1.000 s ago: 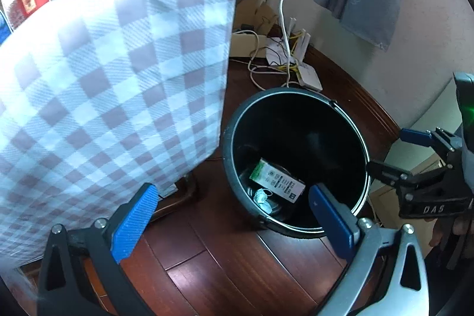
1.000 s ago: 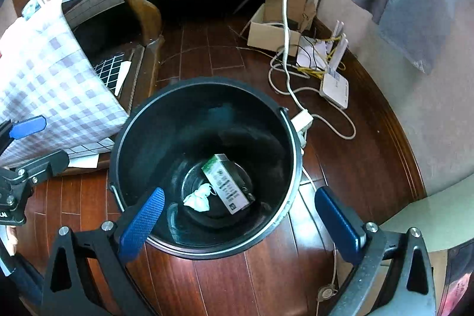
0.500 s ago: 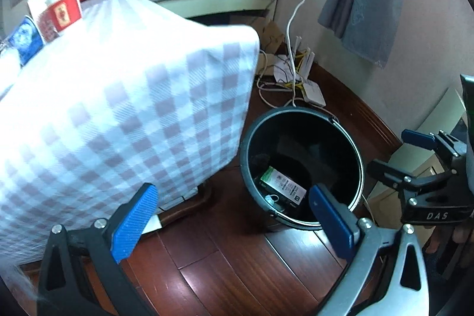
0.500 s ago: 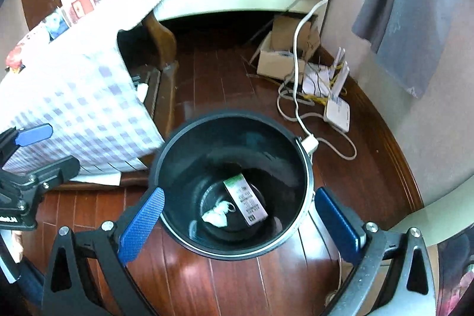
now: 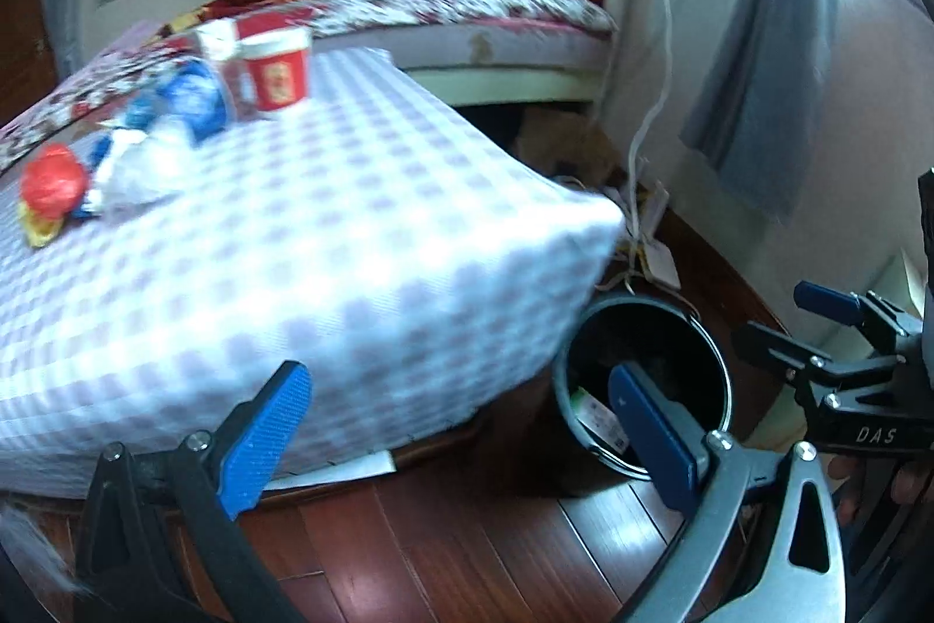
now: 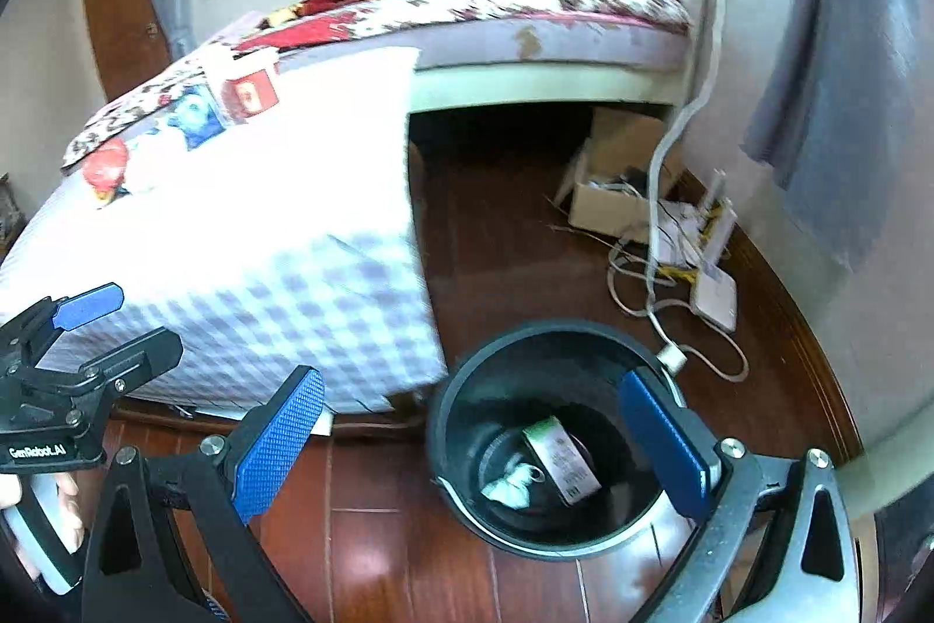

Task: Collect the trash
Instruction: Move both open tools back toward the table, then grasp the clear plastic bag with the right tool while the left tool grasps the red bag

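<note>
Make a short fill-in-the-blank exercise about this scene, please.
1. The black bin stands on the ____ floor.
2. Both grippers, left gripper and right gripper, are ____.
3. The red cup stands on the ____ tablecloth.
4. The crumpled white tissue lies inside the ____.

Missing words: wooden; open; checked; bin

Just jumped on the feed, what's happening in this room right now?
A person is collecting trash with two handheld claws. Both the left claw and the right claw are open and hold nothing. The black bin on the wooden floor already holds a small green-and-white box and a crumpled white wad. More litter, a red cup and crumpled wrappers, waits on the checked tablecloth beside the bin.
</note>
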{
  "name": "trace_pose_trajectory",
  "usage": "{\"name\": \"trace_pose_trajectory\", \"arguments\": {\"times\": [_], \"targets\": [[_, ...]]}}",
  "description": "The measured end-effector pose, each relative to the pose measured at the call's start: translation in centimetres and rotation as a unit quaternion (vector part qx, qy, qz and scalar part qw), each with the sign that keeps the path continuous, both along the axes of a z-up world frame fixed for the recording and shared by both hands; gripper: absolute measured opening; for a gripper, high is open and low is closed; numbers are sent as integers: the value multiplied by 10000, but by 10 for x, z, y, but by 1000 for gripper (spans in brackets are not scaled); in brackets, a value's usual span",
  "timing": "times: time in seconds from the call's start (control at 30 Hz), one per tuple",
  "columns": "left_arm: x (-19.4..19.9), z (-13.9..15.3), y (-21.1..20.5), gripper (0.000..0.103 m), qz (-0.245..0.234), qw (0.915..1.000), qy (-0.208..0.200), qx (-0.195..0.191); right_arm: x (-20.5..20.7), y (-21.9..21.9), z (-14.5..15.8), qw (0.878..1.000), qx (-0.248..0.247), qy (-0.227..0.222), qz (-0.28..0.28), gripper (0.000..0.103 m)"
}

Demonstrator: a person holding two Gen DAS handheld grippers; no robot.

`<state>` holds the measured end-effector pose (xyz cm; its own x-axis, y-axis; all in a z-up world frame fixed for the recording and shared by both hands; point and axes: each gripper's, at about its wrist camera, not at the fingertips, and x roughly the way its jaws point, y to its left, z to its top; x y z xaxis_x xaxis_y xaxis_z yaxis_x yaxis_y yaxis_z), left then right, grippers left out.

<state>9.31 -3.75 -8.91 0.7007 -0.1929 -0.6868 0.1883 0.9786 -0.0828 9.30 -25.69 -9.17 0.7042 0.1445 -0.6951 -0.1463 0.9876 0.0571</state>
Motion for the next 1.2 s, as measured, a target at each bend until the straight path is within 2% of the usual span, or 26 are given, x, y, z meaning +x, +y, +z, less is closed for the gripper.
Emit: {"name": "trace_pose_trajectory", "arguments": {"times": [0.17,0.27,0.43,0.53,0.67,0.9,1.1,1.2], "targets": [[-3,14,40,102,403,9990,-196,33,13,43,16,9989,45,-217,419,102],[-2,22,73,102,752,9966,-328,94,20,70,27,9968,63,-530,588,102],[6,22,129,102,1260,9913,-355,109,42,123,37,9955,17,-373,875,102],[9,23,159,102,1637,9852,-473,199,57,154,41,9931,16,-368,1115,102],[22,22,202,101,2015,9782,-509,36,81,206,45,9869,55,-387,1562,102],[57,22,256,86,2328,9707,-538,-260,122,283,35,9772,8,-174,2115,83],[97,22,268,83,2287,9721,-491,-174,156,325,25,9745,-163,-22,2236,81],[118,19,270,77,2231,9741,-366,-88,176,336,16,9758,-251,170,2167,66]]}}
